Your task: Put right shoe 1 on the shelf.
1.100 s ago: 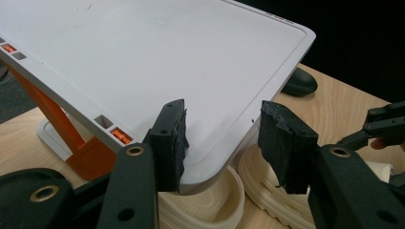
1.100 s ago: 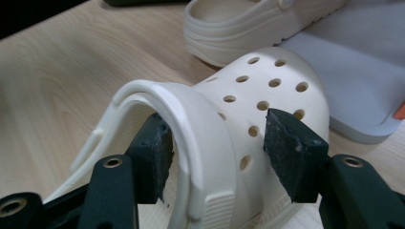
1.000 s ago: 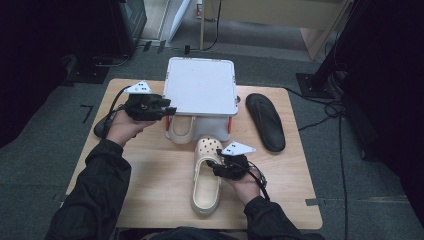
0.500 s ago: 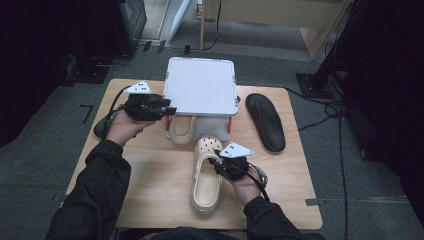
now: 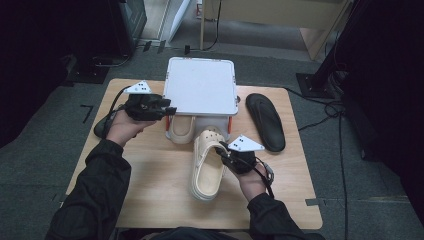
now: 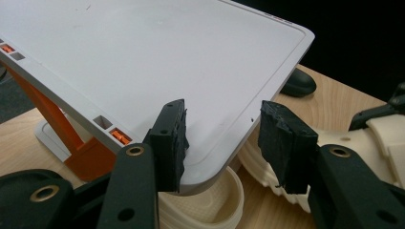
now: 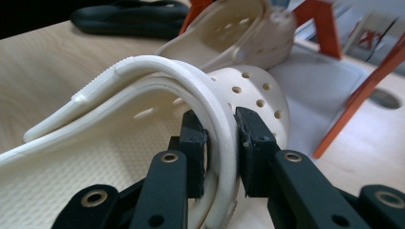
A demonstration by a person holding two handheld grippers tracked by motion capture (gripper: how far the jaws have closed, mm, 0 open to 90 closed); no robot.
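Observation:
A cream clog (image 5: 205,170) lies on the wooden table (image 5: 150,190), toe toward a white rack (image 5: 200,85) on orange legs (image 6: 52,119). My right gripper (image 5: 223,150) is shut on the clog's right side wall; in the right gripper view the jaws (image 7: 220,143) pinch the curved rim of the clog (image 7: 143,95). A second cream clog (image 5: 182,127) sits under the rack, heel outward. My left gripper (image 5: 170,110) hovers open at the rack's front left corner; in the left gripper view the fingers (image 6: 169,143) stand either side of the shelf corner (image 6: 205,176) without gripping it.
A black sandal (image 5: 265,120) lies on the table right of the rack. Another dark shoe (image 5: 102,127) sits at the table's left edge behind my left hand. The near half of the table is bare wood. Cables trail from both grippers.
The held clog has edged slightly toward the rack with the right gripper. The left gripper has stayed at the rack's corner.

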